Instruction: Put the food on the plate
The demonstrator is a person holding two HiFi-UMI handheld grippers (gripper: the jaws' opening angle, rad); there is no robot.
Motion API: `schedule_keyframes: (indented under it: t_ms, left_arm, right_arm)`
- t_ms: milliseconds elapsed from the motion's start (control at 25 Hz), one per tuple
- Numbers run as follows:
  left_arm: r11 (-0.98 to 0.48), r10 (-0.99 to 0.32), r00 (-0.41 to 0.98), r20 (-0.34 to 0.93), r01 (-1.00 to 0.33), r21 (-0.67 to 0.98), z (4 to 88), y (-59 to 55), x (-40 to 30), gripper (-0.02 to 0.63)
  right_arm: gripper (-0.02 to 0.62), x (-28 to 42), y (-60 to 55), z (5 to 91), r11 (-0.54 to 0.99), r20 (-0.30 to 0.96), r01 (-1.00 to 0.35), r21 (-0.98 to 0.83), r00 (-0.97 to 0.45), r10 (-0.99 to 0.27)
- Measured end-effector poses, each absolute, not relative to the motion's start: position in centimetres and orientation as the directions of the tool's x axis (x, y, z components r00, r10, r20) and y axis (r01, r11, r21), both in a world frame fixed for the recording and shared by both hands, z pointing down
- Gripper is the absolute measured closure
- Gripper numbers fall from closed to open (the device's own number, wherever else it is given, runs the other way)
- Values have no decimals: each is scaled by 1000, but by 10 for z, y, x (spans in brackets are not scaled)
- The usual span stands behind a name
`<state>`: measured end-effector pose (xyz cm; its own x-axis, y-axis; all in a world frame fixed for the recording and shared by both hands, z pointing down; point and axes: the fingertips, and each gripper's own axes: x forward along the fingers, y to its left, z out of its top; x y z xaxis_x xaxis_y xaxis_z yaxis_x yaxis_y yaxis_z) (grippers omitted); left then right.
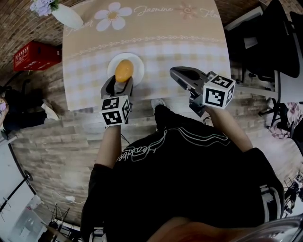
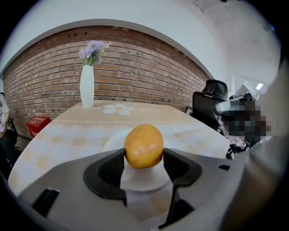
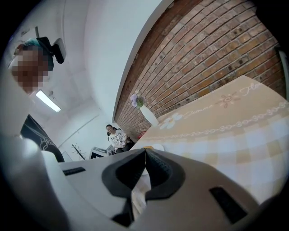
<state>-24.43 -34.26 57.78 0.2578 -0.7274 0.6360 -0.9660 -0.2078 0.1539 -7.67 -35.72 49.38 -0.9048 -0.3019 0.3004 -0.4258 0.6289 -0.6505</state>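
Note:
An orange-yellow, egg-shaped food item sits between the jaws of my left gripper, which is shut on it over the white plate. The plate lies near the front edge of the table. I cannot tell whether the food touches the plate. My right gripper hovers to the right of the plate over the table's front edge, jaws pressed together with nothing between them.
The table wears a beige checked cloth with a flower print. A white vase with purple flowers stands at its far left corner. A red crate sits on the floor at left; black office chairs stand at right.

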Motion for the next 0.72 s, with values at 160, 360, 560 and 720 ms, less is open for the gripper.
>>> schedule_keyframes:
  t_ms: [160,360,560,720]
  left_arm:
    - [-222,-729,246,639,-968,119,579,-342,-243,341]
    - [-234,-735,255,628,-965,117,580,-342,-241,341]
    - [-244,-736,248,630,-965,95,581,-340,-236,315]
    - [-257,-744,248,620,-963,76,572,-338,-231,295]
  right_arm:
    - [598,-76,-356,494,628,308,-434,-646,-901,-306]
    - [598,-77,-353,492,630,300,-432,-646,-902,-311]
    - [598,-75,-345,486,637,301,-427,-642,-904,-303]
    - [598,-74,-338,476,651,295,-426,-629,-905,-307]
